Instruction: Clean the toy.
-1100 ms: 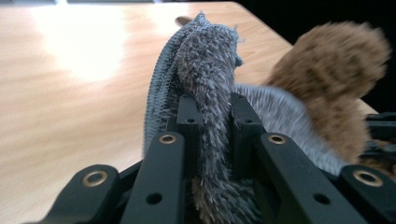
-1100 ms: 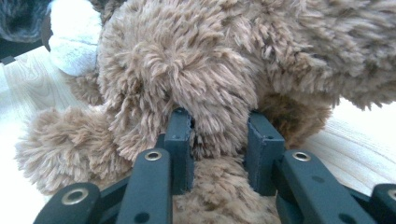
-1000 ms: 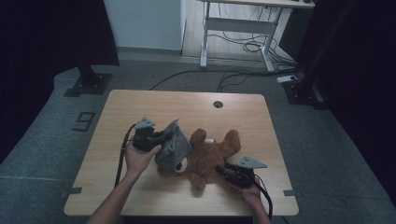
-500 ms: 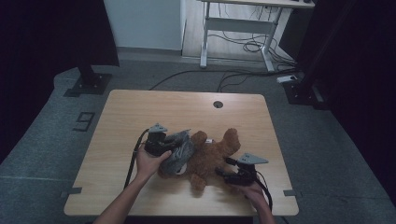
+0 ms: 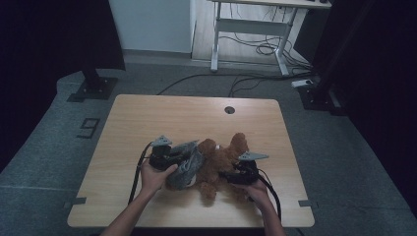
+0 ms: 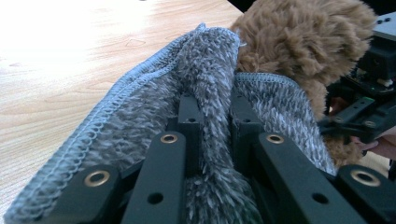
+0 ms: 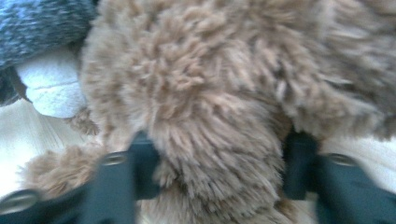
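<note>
My left gripper [image 6: 212,116] clamps the fuzzy grey cloth [image 6: 205,65]; my right gripper [image 7: 217,163], jaws just closing, straddles the brown plush bear [image 7: 224,93].

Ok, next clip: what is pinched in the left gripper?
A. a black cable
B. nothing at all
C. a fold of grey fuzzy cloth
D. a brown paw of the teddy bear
C: in the left gripper view, the left gripper is shut on a fold of the grey fuzzy cloth, its fingers pressing either side.

We worked with bare forearms. Our left gripper [image 5: 169,158] and right gripper [image 5: 236,176] were black, each topped by a grey three-cornered plate, brass-ringed screw holes along the jaws, black cables trailing.
</note>
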A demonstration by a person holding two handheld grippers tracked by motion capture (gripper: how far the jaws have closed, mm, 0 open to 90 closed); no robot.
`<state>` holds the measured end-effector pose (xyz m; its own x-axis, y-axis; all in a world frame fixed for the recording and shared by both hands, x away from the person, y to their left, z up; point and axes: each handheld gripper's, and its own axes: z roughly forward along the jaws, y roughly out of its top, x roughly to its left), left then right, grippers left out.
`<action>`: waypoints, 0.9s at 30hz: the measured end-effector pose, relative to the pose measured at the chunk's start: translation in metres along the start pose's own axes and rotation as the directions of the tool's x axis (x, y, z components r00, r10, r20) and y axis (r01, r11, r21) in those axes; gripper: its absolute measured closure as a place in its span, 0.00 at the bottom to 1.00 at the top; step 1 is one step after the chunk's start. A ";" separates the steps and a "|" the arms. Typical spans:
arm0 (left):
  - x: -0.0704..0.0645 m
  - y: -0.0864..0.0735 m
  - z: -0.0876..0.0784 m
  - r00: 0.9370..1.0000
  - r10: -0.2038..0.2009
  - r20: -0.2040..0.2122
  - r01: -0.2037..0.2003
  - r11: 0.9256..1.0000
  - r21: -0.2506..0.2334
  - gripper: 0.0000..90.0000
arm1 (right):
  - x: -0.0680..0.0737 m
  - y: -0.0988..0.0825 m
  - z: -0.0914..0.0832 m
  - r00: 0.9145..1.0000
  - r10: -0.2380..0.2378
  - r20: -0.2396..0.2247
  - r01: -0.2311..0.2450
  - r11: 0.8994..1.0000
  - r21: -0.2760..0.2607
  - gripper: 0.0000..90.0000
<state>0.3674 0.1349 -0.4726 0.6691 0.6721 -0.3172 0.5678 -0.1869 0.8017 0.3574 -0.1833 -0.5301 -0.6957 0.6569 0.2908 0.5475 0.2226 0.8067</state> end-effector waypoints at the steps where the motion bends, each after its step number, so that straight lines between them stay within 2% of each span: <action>1: -0.001 0.000 -0.001 1.000 0.005 -0.003 -0.005 1.000 -0.005 0.87 | 0.003 0.000 -0.001 1.000 -0.020 0.011 0.020 1.000 -0.010 0.60; 5: -0.001 0.003 -0.005 1.000 0.004 -0.013 -0.004 1.000 -0.025 0.87 | 0.011 0.001 -0.002 0.998 -0.045 0.049 0.047 0.998 -0.050 0.71; 9: 0.005 0.011 -0.010 1.000 -0.009 -0.017 0.009 0.999 -0.048 0.88 | 0.016 0.006 0.001 0.995 -0.067 0.080 0.074 0.993 -0.094 0.74; 12: 0.009 0.023 -0.016 0.999 -0.008 -0.034 0.006 0.997 -0.076 0.88 | 0.020 0.014 0.004 0.988 -0.105 0.115 0.121 0.982 -0.144 0.74; 14: 0.011 0.030 -0.019 0.999 -0.003 -0.047 -0.002 0.995 -0.095 0.87 | 0.024 0.021 0.008 0.977 -0.142 0.157 0.172 0.966 -0.195 0.74; 16: 0.014 0.036 -0.021 0.998 -0.007 -0.055 0.001 0.994 -0.106 0.87 | 0.026 0.025 0.013 0.961 -0.197 0.196 0.241 0.941 -0.236 0.72; 17: 0.016 0.037 -0.020 0.998 -0.013 -0.059 0.007 0.995 -0.103 0.87 | 0.025 0.027 0.016 0.951 -0.232 0.206 0.279 0.930 -0.240 0.71; 18: 0.017 0.036 -0.018 0.998 -0.015 -0.060 0.009 0.995 -0.094 0.87 | 0.022 0.027 0.021 0.944 -0.252 0.211 0.299 0.925 -0.233 0.70; 20: 0.020 0.031 -0.013 0.998 -0.024 -0.061 0.019 0.997 -0.074 0.87 | 0.017 0.025 0.025 0.946 -0.257 0.199 0.299 0.928 -0.221 0.69; 24: 0.019 0.020 -0.007 0.999 -0.039 -0.028 0.037 0.997 -0.061 0.87 | 0.011 0.013 0.023 0.947 -0.268 0.176 0.301 0.933 -0.199 0.66; 26: 0.013 0.019 -0.008 0.999 -0.030 -0.022 0.028 0.998 -0.057 0.87 | 0.013 0.006 0.019 0.936 -0.303 0.180 0.334 0.926 -0.178 0.65; 27: 0.010 0.020 -0.009 1.000 -0.021 -0.015 0.020 0.998 -0.056 0.86 | 0.014 0.004 0.018 0.933 -0.311 0.181 0.341 0.925 -0.169 0.65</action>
<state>0.3813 0.1446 -0.4558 0.6495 0.6869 -0.3262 0.5535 -0.1330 0.8221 0.3582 -0.1605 -0.5320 -0.7354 0.6737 -0.0724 0.1906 0.3083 0.9320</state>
